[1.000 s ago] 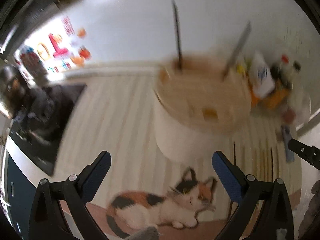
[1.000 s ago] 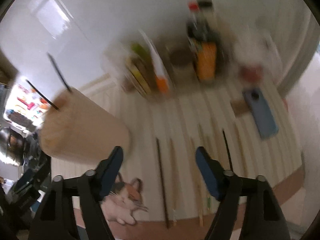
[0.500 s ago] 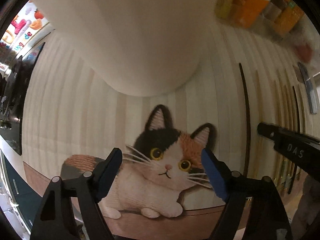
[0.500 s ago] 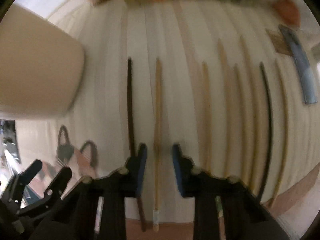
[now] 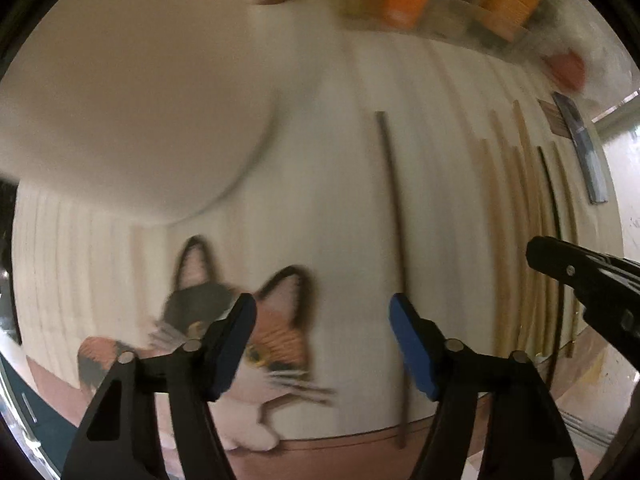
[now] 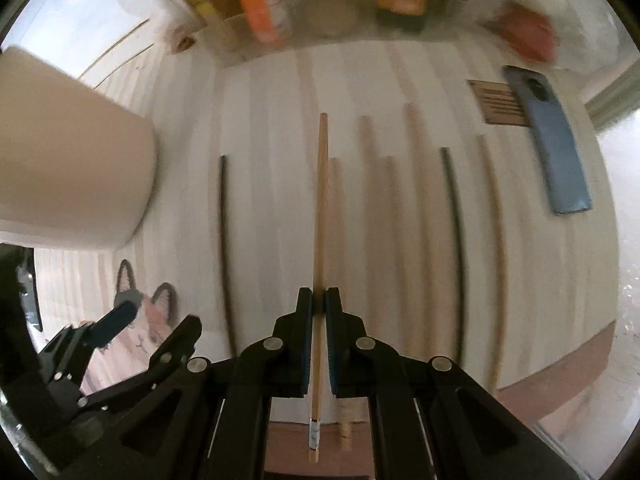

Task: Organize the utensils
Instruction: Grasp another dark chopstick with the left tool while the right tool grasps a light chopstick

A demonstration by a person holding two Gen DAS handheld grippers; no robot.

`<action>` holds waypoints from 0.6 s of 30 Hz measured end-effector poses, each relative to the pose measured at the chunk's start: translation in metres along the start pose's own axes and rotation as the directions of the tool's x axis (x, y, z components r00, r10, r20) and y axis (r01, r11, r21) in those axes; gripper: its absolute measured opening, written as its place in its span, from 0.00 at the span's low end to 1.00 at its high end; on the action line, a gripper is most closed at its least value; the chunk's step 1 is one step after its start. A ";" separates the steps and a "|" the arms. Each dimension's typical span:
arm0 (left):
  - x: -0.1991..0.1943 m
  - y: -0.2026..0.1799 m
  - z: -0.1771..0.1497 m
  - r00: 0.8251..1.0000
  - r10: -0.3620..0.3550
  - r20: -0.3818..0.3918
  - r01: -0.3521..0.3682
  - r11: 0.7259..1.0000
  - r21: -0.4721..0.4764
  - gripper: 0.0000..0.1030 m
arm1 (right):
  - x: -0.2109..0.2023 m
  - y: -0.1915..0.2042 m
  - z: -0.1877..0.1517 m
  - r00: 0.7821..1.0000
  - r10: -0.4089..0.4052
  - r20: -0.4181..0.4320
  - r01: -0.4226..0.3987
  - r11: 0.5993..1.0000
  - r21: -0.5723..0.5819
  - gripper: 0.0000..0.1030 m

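Several chopsticks lie side by side on a striped mat with a cat picture (image 5: 256,344). My right gripper (image 6: 319,304) is shut on a light wooden chopstick (image 6: 321,200) and holds it just above the mat. A dark chopstick (image 6: 224,240) lies to its left, and it also shows in the left wrist view (image 5: 394,240). More wooden chopsticks (image 6: 386,240) and another dark one (image 6: 456,220) lie to the right. My left gripper (image 5: 322,344) is open and empty over the cat picture, left of the dark chopstick. The cream utensil holder (image 5: 132,112) stands at the left.
A blue phone (image 6: 556,148) lies at the far right of the mat. Orange and yellow boxes (image 6: 260,4) and a red lid (image 6: 528,36) stand along the back. The mat's brown border (image 6: 560,372) runs along the near edge.
My right gripper has closed on the light wooden chopstick and lifted it. My left gripper has moved right and lower over the cat picture, toward the dark chopstick.
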State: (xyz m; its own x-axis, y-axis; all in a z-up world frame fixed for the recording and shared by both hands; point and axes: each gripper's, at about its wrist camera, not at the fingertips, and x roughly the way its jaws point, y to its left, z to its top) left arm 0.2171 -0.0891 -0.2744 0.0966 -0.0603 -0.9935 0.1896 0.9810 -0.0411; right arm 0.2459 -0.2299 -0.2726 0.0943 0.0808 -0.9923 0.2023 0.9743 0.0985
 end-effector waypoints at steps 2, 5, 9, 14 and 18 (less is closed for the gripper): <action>0.005 -0.014 0.005 1.000 -0.001 -0.010 0.001 1.000 0.022 0.58 | -0.003 -0.013 0.001 1.000 -0.024 -0.006 0.024 1.000 0.014 0.06; 0.011 -0.029 0.011 1.000 0.014 -0.018 -0.013 0.999 0.047 0.57 | -0.007 -0.038 -0.002 0.997 -0.074 -0.007 0.074 0.997 0.038 0.06; 0.017 -0.047 0.019 0.999 0.048 -0.022 -0.046 0.996 0.080 0.57 | -0.007 -0.068 -0.005 0.993 -0.114 -0.014 0.115 0.990 0.076 0.06; 0.018 -0.071 0.029 0.996 0.090 -0.013 -0.088 0.992 0.089 0.57 | -0.006 -0.087 -0.006 0.991 -0.137 -0.014 0.137 0.986 0.099 0.06; 0.018 -0.079 0.039 0.998 0.053 -0.021 -0.050 0.994 0.096 0.24 | -0.003 -0.098 -0.014 0.991 -0.134 -0.013 0.134 0.985 0.110 0.06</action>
State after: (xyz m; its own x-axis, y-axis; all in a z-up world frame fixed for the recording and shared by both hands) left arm 0.2418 -0.1749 -0.2851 0.0855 -0.0046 -0.9963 0.2774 0.9606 0.0193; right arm 0.2122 -0.3224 -0.2802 0.0540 -0.0476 -0.9974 0.3195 0.9472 -0.0279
